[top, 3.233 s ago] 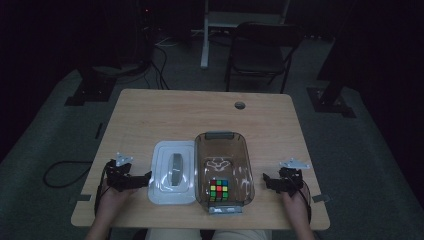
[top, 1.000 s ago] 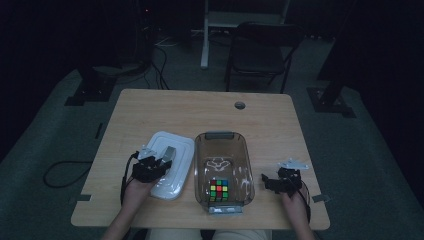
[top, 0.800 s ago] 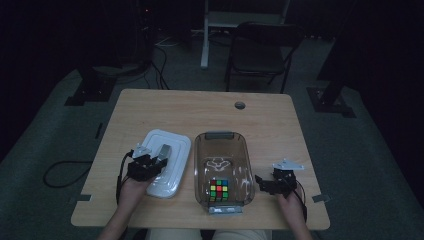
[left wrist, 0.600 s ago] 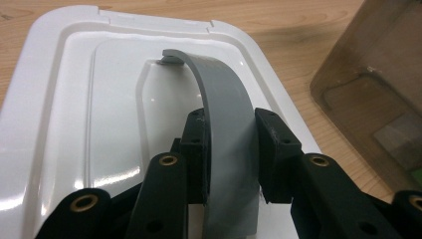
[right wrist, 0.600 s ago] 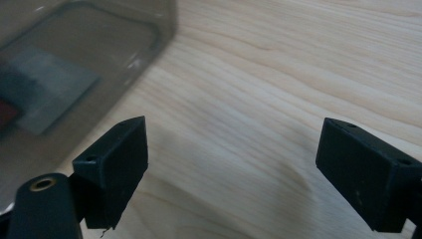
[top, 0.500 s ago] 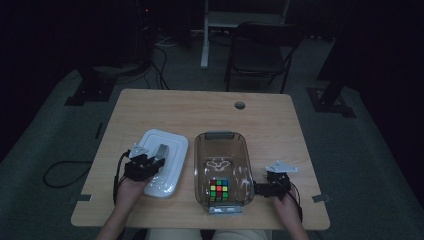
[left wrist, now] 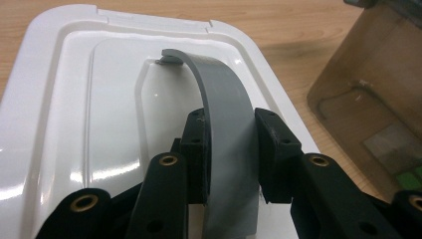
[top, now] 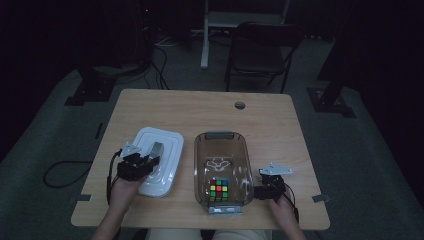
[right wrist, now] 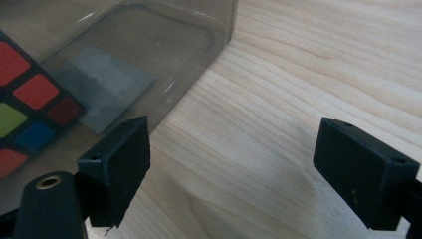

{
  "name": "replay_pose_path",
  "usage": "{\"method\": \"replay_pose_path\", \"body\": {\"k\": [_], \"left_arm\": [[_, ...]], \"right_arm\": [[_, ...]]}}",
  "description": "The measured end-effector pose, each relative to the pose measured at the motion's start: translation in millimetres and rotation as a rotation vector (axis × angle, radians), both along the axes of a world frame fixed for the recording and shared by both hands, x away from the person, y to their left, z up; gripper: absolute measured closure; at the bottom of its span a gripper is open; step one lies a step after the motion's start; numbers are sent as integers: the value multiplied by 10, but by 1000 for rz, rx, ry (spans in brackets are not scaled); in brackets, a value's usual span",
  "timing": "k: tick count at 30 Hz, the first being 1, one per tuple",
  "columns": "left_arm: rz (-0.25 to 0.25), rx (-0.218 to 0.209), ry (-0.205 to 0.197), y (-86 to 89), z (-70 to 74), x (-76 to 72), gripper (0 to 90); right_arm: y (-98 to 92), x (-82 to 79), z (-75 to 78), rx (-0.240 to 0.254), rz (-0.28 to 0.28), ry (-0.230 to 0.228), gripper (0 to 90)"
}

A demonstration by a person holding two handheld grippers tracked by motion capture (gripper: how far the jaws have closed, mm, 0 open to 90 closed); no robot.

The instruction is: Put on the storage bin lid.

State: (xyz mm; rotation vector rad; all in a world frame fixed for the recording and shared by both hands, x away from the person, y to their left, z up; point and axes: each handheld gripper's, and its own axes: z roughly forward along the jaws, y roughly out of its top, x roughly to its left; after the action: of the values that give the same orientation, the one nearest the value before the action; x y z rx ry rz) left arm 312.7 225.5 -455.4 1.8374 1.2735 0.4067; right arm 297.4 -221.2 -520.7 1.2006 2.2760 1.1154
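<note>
Clamping the grey curved handle (left wrist: 226,129) of the white plastic lid (top: 157,160), the left gripper (left wrist: 230,149) sits near the wooden worktop's (top: 280,125) front-left corner. The right gripper (right wrist: 234,174), jaws apart and just closing, flanks the clear smoky bin (top: 222,170) holding a colourful puzzle cube (top: 218,189).

On the table (top: 280,115), the lid (top: 157,160) lies left of the bin (top: 221,150); the cube (top: 219,190) sits in the bin's near end.

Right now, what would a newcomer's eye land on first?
The bright Rubik's cube in the clear brown bin, at the table's near edge. Left of it, the left gripper is clamped on the grey handle of the white lid. The right gripper waits open beside the bin.
</note>
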Motion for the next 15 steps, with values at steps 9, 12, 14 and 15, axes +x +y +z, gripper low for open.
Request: {"method": "replay_pose_path", "body": {"k": [9,12,14,15], "left_arm": [[-6,-40,-56,56,202,-124,703],[-4,-50,-70,86,281,-138,703],[-5,-76,-81,119,338,-152,703],[-8,-90,-88,132,366,-166,703]], "right_arm": [[68,-42,2,-4,37,-15,148],[137,-48,-4,-4,51,-19,140],[182,-50,2,-10,62,-20,139],[203,-50,4,-15,65,-23,139]]}}
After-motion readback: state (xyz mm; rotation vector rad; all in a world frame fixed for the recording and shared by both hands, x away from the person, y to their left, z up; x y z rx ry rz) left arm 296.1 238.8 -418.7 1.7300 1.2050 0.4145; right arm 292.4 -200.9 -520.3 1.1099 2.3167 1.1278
